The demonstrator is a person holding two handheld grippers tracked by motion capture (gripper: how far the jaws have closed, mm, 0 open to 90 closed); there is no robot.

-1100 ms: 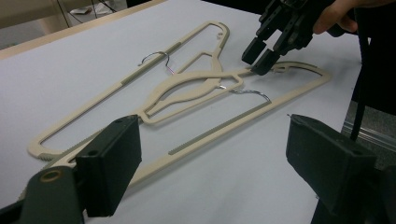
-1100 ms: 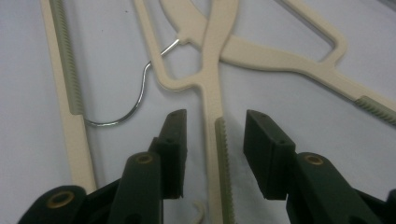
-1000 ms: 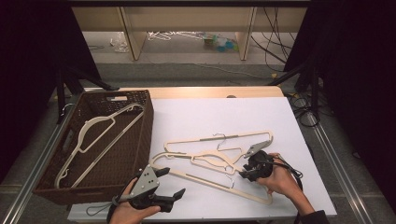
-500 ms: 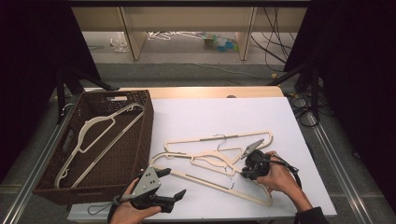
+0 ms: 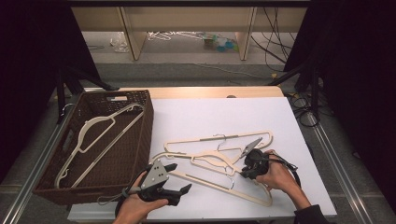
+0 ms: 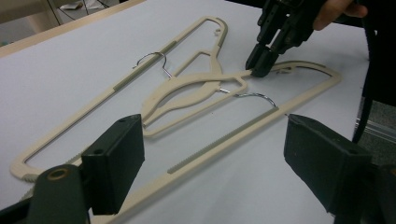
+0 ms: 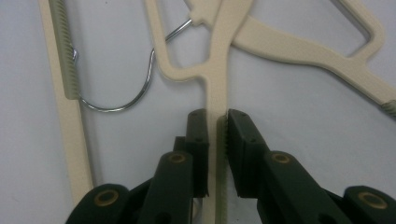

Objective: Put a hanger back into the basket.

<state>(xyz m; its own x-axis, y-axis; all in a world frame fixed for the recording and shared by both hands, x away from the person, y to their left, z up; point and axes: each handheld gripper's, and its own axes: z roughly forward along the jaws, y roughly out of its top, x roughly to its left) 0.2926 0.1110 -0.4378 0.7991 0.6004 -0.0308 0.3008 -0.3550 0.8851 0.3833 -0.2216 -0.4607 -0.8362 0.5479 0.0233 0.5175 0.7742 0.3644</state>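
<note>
On the white table [image 5: 280, 121], right hand-held gripper [image 7: 215, 122] clamps a beige hanger [image 7: 219, 70] (unmarked).

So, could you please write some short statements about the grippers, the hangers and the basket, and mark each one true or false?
1. The right gripper is shut on an arm of a beige plastic hanger. True.
2. The left gripper holds a hanger. False: its jaws stand open above the white table and hold nothing.
3. The dark brown woven basket contains one pale hanger. True.
4. The basket stands on the right side of the table. False: it stands on the left.
5. The hangers on the table have metal hooks. True.
</note>
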